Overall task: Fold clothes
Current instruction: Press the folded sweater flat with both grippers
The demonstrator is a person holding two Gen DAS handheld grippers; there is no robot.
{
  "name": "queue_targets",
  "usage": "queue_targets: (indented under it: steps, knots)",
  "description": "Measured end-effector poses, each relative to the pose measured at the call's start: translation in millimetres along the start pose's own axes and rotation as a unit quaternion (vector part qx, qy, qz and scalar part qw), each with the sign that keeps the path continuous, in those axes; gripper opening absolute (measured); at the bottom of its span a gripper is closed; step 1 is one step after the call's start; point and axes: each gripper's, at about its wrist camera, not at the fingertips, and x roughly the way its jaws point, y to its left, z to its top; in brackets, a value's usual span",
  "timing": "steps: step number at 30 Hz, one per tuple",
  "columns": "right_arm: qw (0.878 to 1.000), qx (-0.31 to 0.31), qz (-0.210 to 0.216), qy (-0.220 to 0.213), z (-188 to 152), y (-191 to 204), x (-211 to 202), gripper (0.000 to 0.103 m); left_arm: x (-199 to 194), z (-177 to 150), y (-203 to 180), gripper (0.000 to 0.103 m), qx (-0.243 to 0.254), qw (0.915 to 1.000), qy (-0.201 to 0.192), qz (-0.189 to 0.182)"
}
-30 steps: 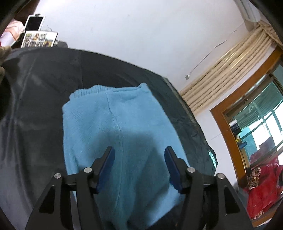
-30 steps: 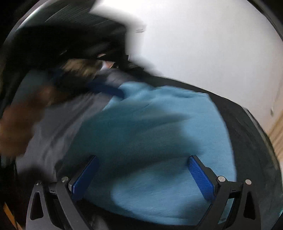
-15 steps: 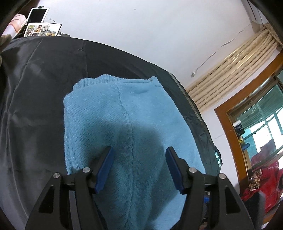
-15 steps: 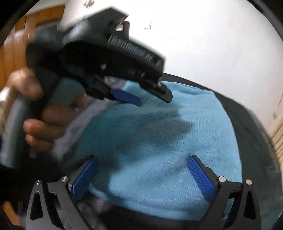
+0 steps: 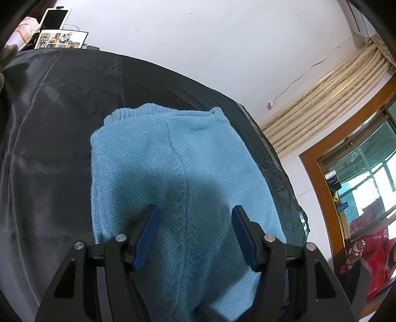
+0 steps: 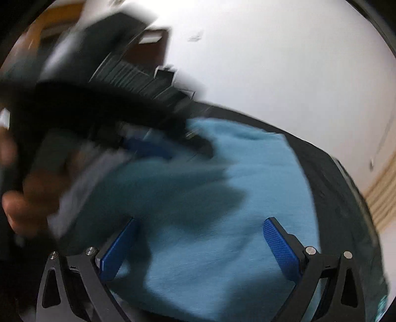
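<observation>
1. We see a folded light-blue knitted sweater (image 5: 178, 168) lying flat on a counter draped in a shiny black cloth (image 5: 57, 128); its ribbed edge faces the far white wall (image 5: 198, 42).
2. A raised seam runs down the middle of the sweater, between the two fingers in the left wrist view.
3. Our left claw (image 5: 194, 235) has its blue-padded fingers (image 5: 146, 235) spread apart over the near part of the sweater, with nothing between them. We cannot tell whether the tips touch the knit.
4. Our right claw (image 6: 198, 250) is also spread wide above the sweater (image 6: 247, 203), its blue textured pads (image 6: 279, 250) empty.
5. In the right wrist view, much blurred, the left claw (image 6: 148, 146) shows at upper left as a dark body with a blue pad near the far-left edge of the sweater, and a hand (image 6: 29, 198) grips its handle.
6. The sweater sits toward the right-hand side of the counter, close to the edge that faces a wooden-framed window (image 5: 346, 173).
7. Pale beige pleated curtains (image 5: 321, 106) hang bunched beside the window, and a red patterned fabric (image 5: 366, 250) lies below it.
8. At the far left corner behind the counter stand a white tablet-like screen (image 5: 55, 18) and a sheet of small photos (image 5: 60, 40).
</observation>
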Motion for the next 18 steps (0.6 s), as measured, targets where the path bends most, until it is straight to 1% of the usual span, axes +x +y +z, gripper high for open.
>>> queue_targets:
  steps: [4,8,11,15,18]
  knots:
    - [1.000,-0.001,-0.001,-0.006,-2,2,2,0.103,-1,0,2,0.065,-0.002,1.0000,0.001,-0.004]
    - [1.000,-0.002,-0.001,-0.010,-2,3,3,0.103,1,-2,-3,0.065,0.014,0.9999,0.000,0.007]
    - [1.000,-0.002,0.006,-0.015,-2,0,3,0.103,1,-4,-9,0.065,0.030,0.9994,-0.004,0.018]
    - [0.999,0.007,0.023,-0.035,-7,-13,-14,0.103,-6,-5,-13,0.066,0.036,0.9989,-0.009,0.027]
    - [0.998,0.034,0.007,-0.055,-15,-42,-35,0.103,-19,-5,-13,0.070,0.030,0.9987,-0.024,0.031]
